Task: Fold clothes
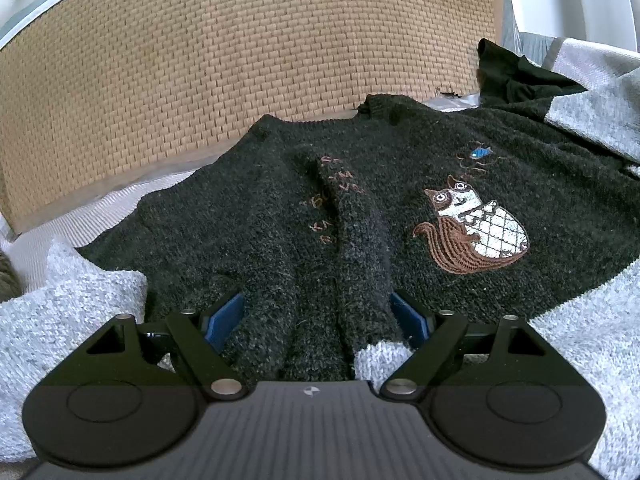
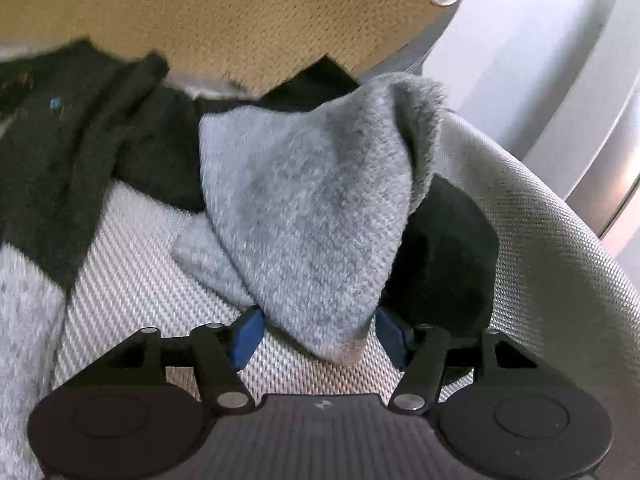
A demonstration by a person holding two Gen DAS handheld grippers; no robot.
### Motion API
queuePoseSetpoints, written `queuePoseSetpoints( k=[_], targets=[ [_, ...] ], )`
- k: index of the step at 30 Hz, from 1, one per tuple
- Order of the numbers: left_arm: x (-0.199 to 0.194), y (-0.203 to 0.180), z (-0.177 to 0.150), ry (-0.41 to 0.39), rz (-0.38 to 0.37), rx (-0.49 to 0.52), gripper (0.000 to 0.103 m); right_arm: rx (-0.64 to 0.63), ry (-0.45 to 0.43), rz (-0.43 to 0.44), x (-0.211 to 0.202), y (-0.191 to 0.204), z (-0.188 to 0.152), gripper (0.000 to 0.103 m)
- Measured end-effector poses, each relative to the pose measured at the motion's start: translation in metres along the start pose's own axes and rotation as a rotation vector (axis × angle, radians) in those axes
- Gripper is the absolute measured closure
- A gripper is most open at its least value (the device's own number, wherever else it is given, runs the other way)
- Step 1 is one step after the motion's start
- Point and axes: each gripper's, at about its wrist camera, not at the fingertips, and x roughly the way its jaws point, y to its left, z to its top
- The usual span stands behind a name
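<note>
A dark knitted sweater (image 1: 248,232) with an embroidered squirrel (image 1: 472,228) and light grey panels (image 1: 68,312) lies spread out in the left wrist view. A raised ridge of its dark knit (image 1: 352,248) runs between the blue pads (image 1: 222,320) of my left gripper (image 1: 316,320), whose jaws stand wide apart. In the right wrist view a grey fuzzy part of the sweater (image 2: 312,200) stands up in a peak. Its lower tip hangs between the fingers of my right gripper (image 2: 318,334), which is open with the pads off the cloth.
A tan woven panel (image 1: 240,60) rises behind the sweater. White woven bedding (image 2: 132,280) lies underneath. Black cloth (image 2: 448,256) sits to the right of the grey peak and shows as a black garment (image 1: 516,76) at the far right. A white curved surface (image 2: 560,80) is at the right.
</note>
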Motion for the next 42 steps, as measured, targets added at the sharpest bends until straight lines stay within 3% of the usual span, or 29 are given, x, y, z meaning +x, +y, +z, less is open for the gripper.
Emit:
queuePoseSetpoints(
  k=[1,2,3,5,11,16,21,24,28,31,35,42],
  targets=[
    [0.0,0.0,0.0,0.0,0.0,0.0,0.02,-0.009,-0.006,0.019,0.001,-0.002,0.001,0.049],
    [0.0,0.0,0.0,-0.001,0.0,0.0,0.02,-0.011,-0.015,0.042,0.0,-0.005,0.003,0.072],
    [0.0,0.0,-0.001,-0.001,-0.001,-0.001,0.02,0.01,-0.03,0.062,-0.002,-0.011,0.006,0.083],
    [0.001,0.002,-0.001,0.0,-0.006,-0.008,0.02,0.084,-0.073,0.065,-0.008,-0.024,0.011,0.087],
    [0.001,0.0,-0.001,-0.002,-0.002,-0.005,0.02,0.225,-0.176,0.035,-0.024,-0.068,0.029,0.089],
    [0.001,-0.001,0.0,-0.001,0.0,-0.005,0.02,0.25,-0.259,-0.017,-0.038,-0.101,0.057,0.089],
    [0.001,0.0,0.0,-0.001,0.001,-0.007,0.02,0.352,-0.299,-0.033,-0.046,-0.152,0.082,0.09],
    [0.001,0.0,0.0,-0.002,0.001,-0.006,0.02,0.317,-0.311,-0.047,-0.044,-0.164,0.1,0.09],
    [0.001,0.0,0.0,-0.002,0.002,-0.006,0.02,0.264,-0.306,-0.078,-0.038,-0.181,0.12,0.09],
    [0.001,0.0,0.0,-0.002,0.001,-0.008,0.02,0.33,-0.286,-0.091,-0.031,-0.204,0.127,0.09],
    [0.0,0.0,0.0,-0.003,0.002,-0.009,0.02,0.383,-0.247,-0.099,-0.017,-0.232,0.127,0.09],
    [0.0,0.0,0.0,-0.002,-0.001,-0.005,0.02,0.361,-0.149,-0.11,0.011,-0.261,0.124,0.09]
  ],
)
